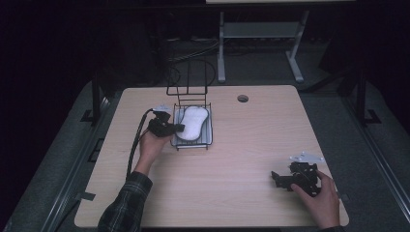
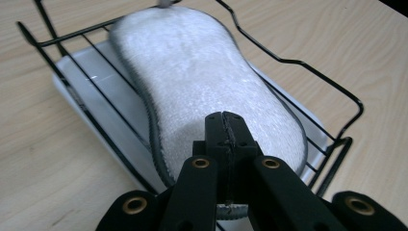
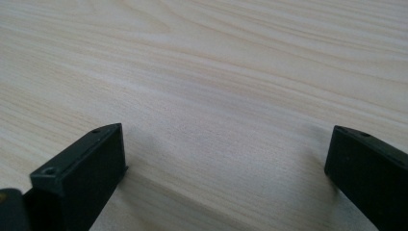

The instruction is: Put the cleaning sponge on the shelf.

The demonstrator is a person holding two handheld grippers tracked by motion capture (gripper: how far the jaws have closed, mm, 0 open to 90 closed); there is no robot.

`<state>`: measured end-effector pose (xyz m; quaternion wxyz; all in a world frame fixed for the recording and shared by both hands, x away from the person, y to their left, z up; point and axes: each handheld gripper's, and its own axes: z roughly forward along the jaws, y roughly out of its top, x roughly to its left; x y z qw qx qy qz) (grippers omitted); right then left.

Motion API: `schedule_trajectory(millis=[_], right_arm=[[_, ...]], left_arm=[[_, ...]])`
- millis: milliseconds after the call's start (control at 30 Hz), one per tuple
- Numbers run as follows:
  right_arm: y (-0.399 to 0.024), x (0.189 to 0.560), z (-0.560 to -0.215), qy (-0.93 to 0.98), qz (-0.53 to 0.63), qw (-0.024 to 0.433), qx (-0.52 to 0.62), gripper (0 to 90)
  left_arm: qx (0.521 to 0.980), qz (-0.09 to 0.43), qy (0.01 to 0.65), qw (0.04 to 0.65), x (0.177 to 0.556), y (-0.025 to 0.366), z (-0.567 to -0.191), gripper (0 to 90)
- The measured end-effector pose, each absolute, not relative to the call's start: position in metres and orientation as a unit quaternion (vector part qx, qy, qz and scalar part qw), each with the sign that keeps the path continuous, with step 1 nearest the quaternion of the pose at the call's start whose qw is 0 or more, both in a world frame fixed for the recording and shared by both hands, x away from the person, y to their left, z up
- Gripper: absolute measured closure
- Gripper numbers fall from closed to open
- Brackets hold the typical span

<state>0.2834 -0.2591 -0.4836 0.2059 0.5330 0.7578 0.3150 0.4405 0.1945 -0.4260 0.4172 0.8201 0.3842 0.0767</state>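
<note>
The white sponge point(image 2: 202, 91) lies flat in the wire rack point(image 1: 192, 126), over the pale tray point(image 2: 86, 96) beneath the wires, and the left gripper point(image 2: 226, 130) has its jaws pressed together at the sponge's near end; a sliver of fabric edge shows under them, so they seem to pinch the rim, though how much they hold is hard to tell. A shallow bite like that could slip off as the sponge lifts, and a soft pad may sag and catch on the rack's low front wire point(image 2: 298, 62) or drag the light rack across the table point(image 1: 232, 193). The tall loop at the rack's far end blocks that way out, so up and back toward the person looks the freest path. The right gripper point(image 3: 226, 159) rests well away from the rack near the table's corner, jaws spread over bare wood.
</note>
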Motion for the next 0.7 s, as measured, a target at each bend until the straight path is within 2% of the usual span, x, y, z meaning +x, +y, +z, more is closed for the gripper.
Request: schedule_trajectory(millis=[433,633,700], right_arm=[[-0.259,0.283,-0.484,0.758,0.315,0.206,0.533,0.1],[-0.259,0.283,-0.484,0.758,0.315,0.206,0.533,0.1],[-0.259,0.283,-0.484,0.758,0.315,0.206,0.533,0.1]], left_arm=[[0.823,0.070,0.374,0.422,0.438,0.187,-0.425,89.9],[0.818,0.075,0.377,0.428,0.432,0.196,-0.419,89.7],[0.820,0.073,0.379,0.423,0.429,0.199,-0.418,85.3]])
